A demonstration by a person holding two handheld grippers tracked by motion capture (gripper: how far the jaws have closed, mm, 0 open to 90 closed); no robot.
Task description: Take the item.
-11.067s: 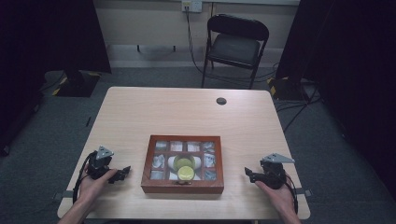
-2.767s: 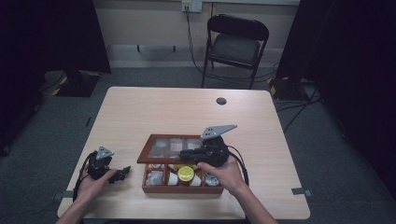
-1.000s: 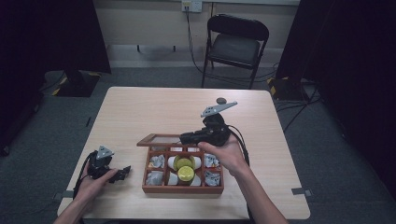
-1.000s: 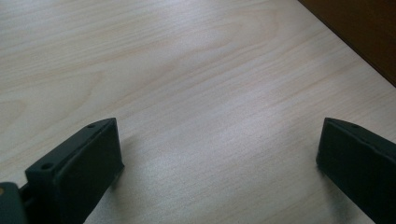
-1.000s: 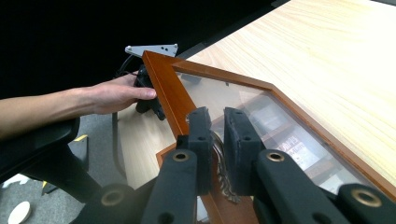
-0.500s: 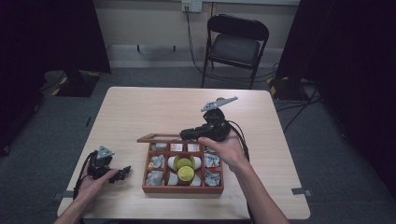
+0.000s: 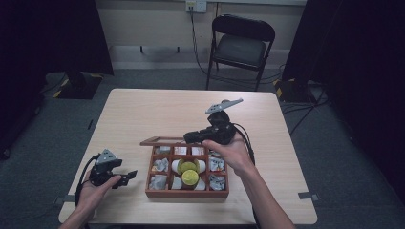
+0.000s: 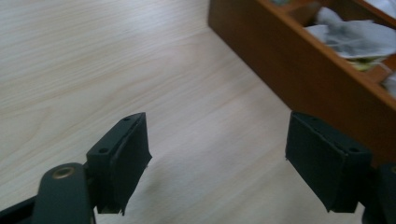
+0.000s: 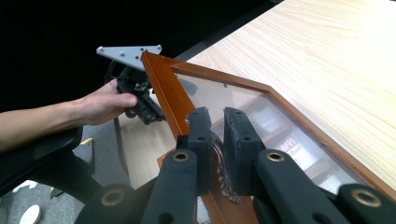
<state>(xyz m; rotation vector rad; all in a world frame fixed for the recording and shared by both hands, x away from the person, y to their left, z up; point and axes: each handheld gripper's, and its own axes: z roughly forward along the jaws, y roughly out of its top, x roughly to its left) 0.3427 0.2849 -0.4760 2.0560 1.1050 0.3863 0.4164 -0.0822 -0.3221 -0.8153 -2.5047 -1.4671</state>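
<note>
Table (image 7: 157, 109): light wood top; the box sits near the near edge, slightly right of centre.
Wooden box (image 7: 187, 192): reddish-brown, divided into compartments; several hold pale wrapped packets (image 7: 161, 165), and the middle ones hold two yellow-green round items (image 7: 189, 177). In the left gripper view its outer wall (image 8: 299, 70) crosses the upper right.
Lid (image 7: 165, 141): glass pane in a wooden frame, hinged along the far side of the box and raised off it, its front edge lifted to the far side. In the right gripper view the frame (image 9: 163, 91) runs up to a corner and the compartments show through the glass.
Right gripper (image 7: 192, 138): held over the far side of the box by the person's right hand (image 7: 228, 151). Jaws closed on a small metal fitting on the lid's front frame rail, seen between the pads in the right gripper view (image 9: 218, 135).
Left gripper (image 7: 129, 176): in the left hand (image 7: 93, 191), near the table's near-left corner, just left of the box and apart from it. Jaws have just been closing, yet stand parted with nothing between them, bare table beneath (image 8: 217, 158).
</note>
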